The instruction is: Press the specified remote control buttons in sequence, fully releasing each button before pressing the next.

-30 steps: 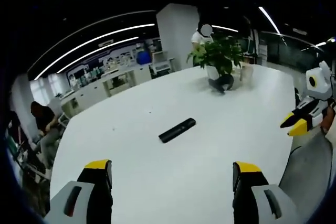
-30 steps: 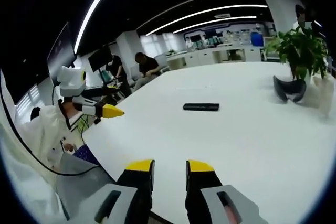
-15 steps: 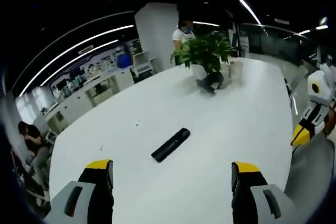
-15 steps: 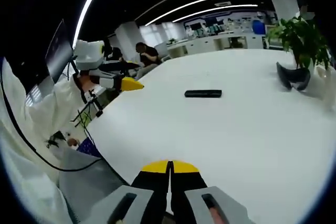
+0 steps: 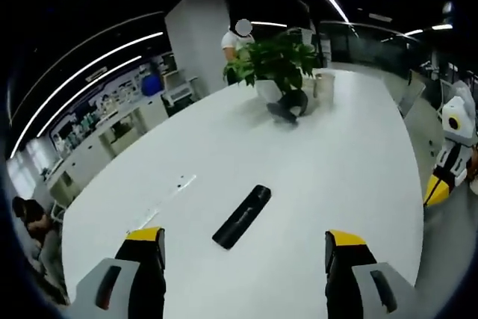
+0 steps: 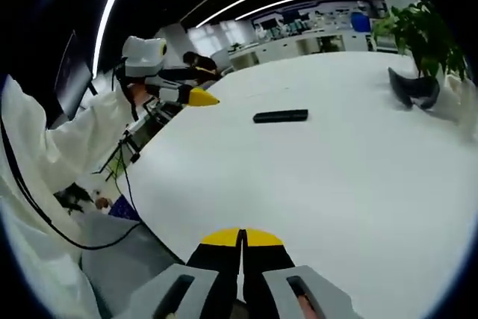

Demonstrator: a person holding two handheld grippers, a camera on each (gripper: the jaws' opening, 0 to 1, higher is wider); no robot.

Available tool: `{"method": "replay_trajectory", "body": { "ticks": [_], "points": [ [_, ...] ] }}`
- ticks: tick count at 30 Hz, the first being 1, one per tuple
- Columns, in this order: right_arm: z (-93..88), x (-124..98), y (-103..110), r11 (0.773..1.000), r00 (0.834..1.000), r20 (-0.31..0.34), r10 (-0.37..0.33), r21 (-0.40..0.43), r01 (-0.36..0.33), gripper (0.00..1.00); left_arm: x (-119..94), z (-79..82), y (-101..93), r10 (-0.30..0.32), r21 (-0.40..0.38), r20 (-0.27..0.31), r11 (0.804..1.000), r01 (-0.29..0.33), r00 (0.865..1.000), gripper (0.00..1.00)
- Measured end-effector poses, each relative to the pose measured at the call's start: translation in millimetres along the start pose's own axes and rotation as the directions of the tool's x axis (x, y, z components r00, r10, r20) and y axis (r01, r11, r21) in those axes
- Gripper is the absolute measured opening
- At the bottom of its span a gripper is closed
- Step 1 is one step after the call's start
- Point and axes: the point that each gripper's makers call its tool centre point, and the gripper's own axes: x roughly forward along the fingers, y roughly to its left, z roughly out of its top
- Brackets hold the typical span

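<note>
Approach was the step in hand, by my reading: no button had been touched. The remote control (image 5: 242,217) lay flat on the white table (image 5: 351,162), well short of the potted plant (image 5: 275,61) at the far end. Your left gripper (image 5: 246,248) hung over the near edge with its jaws wide apart, the remote just beyond and between them. Your right gripper (image 6: 241,238) had its jaws pressed together, empty, well back from the remote.

The next move would call for bringing one closed tip down over the first button, square and light.

The right gripper view showed the remote side-on and your white sleeve (image 6: 52,155); the left gripper view showed the remote lengthwise, plus a person (image 5: 237,35) behind the plant.
</note>
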Motion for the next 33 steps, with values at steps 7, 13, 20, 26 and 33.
{"method": "replay_trajectory", "body": {
  "ticks": [7,13,20,26,33],
  "points": [
    [-4.1,-2.3,-11.0,0.999,0.999,-0.011,-0.032,0.038,0.032,0.00,34.6,-14.5,12.4,-0.064,0.046,-0.071,0.997,0.067,0.995,0.84],
    [-7.5,0.2,-14.7,0.997,0.999,-0.032,-0.040,0.061,0.041,0.00,64.0,-30.2,15.8,-0.149,0.065,-0.135,0.985,0.159,0.980,0.71],
    [-7.3,2.3,-20.1,0.995,0.998,-0.042,-0.050,0.086,0.054,0.00,91.4,-41.4,25.3,-0.217,0.103,-0.192,0.965,0.240,0.957,0.60],
    [-9.0,5.4,-22.6,0.992,0.998,-0.050,-0.046,0.116,0.052,0.00,110.6,-51.6,27.9,-0.264,0.113,-0.248,0.948,0.298,0.932,0.54],
    [-8.2,5.2,-26.1,0.990,0.997,-0.054,-0.050,0.127,0.057,0.00,127.2,-65.0,28.8,-0.292,0.088,-0.301,0.939,0.332,0.908,0.50]
  ]
}}
